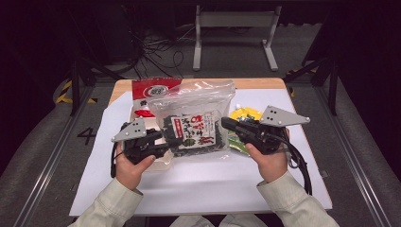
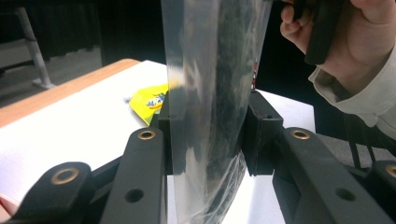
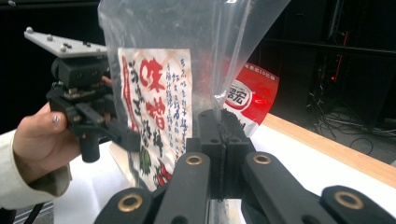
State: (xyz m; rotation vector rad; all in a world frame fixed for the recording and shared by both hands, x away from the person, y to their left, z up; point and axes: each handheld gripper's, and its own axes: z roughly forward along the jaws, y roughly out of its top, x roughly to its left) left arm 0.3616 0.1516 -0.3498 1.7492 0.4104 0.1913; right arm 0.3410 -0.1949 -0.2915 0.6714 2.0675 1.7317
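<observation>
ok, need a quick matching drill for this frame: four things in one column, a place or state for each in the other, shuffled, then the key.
Things
1. clear bag
2. yellow packet
3. red packet
4. right gripper

Places or states
A. lies flat on the white sheet beyond the right gripper
B. jaws pinched flat together on the bag's edge
C. held upright off the table between the two grippers
D. lies at the far side of the table, behind the bag

Pairs: 1-C, 2-A, 3-D, 4-B
</observation>
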